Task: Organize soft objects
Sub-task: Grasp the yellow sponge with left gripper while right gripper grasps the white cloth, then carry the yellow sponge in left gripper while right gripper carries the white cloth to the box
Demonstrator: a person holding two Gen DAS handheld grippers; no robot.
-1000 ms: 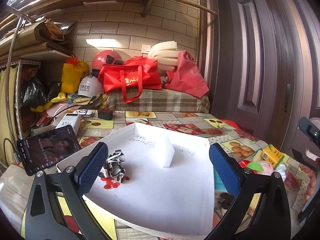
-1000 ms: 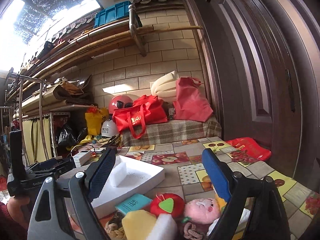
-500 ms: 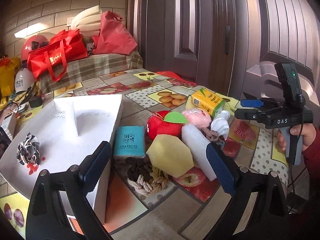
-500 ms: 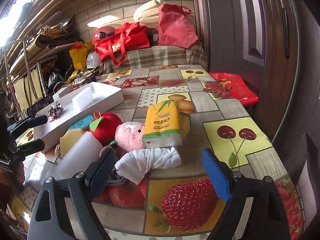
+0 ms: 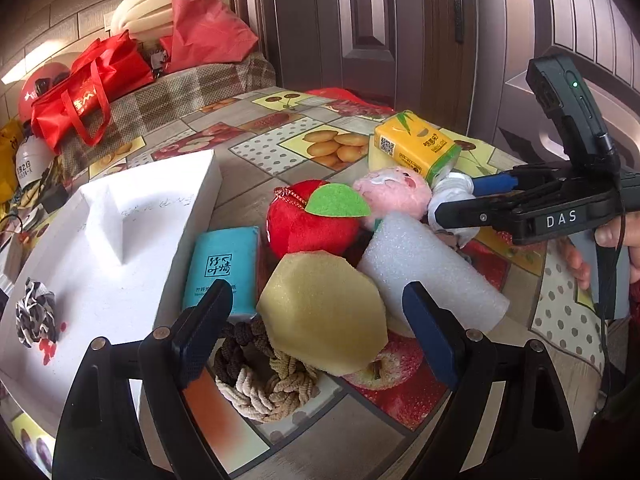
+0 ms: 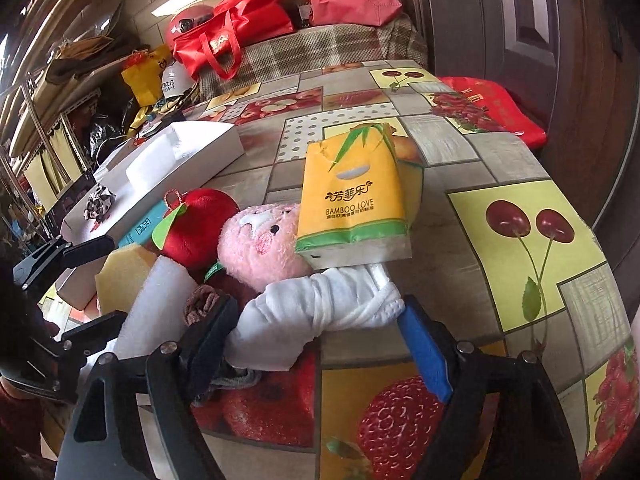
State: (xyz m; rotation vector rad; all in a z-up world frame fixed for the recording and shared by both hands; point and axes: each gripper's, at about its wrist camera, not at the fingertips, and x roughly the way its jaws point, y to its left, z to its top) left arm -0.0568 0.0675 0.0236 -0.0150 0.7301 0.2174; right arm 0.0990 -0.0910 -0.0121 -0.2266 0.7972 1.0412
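A: What has changed for us over the last second?

B: Both views have swung away from the white tray (image 5: 120, 280) and down onto the pile of soft things just beside the tray. A second ago the left view looked into the tray; now the yellow sponge (image 5: 324, 312) sits between the fingers of the left gripper (image 5: 316, 320).

A: State of that gripper?

B: Jaws wide but closing. The pads do not yet press the sponge, so nothing is held.

A: And the right gripper (image 6: 316, 332)?

B: It has dropped onto the white cloth roll (image 6: 320, 312), on the far side of the pile from the tray. Its jaws are closing around the roll. The right pad looks very close to the cloth; we cannot tell for certain whether it touches.

A: What does this mean for the task?

B: We judge that we are at the pick stage. The tray holds only a black-and-white scrunchie (image 5: 36, 312). The red apple toy (image 5: 312, 220) and pink toy (image 6: 264, 240) remain outside it.
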